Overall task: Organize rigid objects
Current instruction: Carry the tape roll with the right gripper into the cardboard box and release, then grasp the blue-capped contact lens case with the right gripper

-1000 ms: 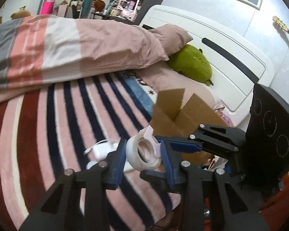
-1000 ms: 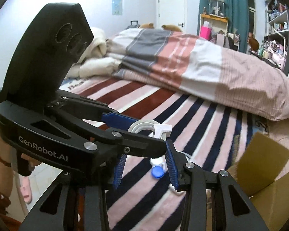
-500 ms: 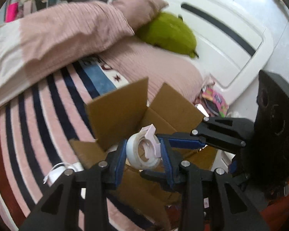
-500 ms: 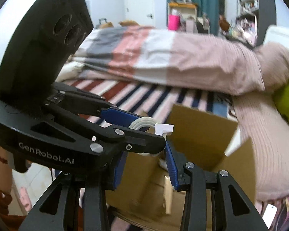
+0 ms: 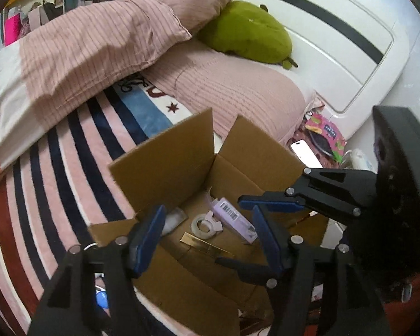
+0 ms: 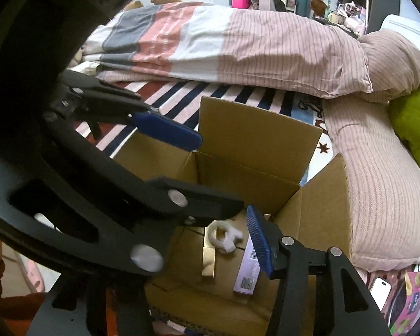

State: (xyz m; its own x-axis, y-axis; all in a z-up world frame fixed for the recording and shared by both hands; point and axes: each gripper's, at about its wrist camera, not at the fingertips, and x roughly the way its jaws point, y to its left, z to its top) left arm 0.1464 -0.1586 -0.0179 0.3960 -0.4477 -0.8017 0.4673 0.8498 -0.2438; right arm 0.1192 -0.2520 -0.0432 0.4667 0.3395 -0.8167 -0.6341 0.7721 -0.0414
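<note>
A bedroom: a striped bedspread [image 5: 42, 184] carries an open cardboard box [image 5: 165, 165], with pink pillows and a green plush toy [image 5: 246, 33] beyond it near the white headboard. The left gripper [image 5: 207, 235] hangs above the box mouth with its blue pads spread wide and nothing between them. Directly beneath that gap, on the box floor, lies the tape dispenser [image 5: 205, 224], flat on its side with the ring's hole facing up and its white cutter tab pointing toward the gripper's right finger. Touching it on that side is a lilac box [image 5: 233, 218], its long axis running away from the gripper and slanting right; a flat gold bar [image 5: 204, 245] lies nearer the gripper, crosswise to the fingers. The right gripper [image 6: 224, 193] comes in from the other side, also spread wide and empty, its near finger just above the lilac box. Judging by this, the left one is nearer the dispenser, and the next item must be sought outside the box.
</note>
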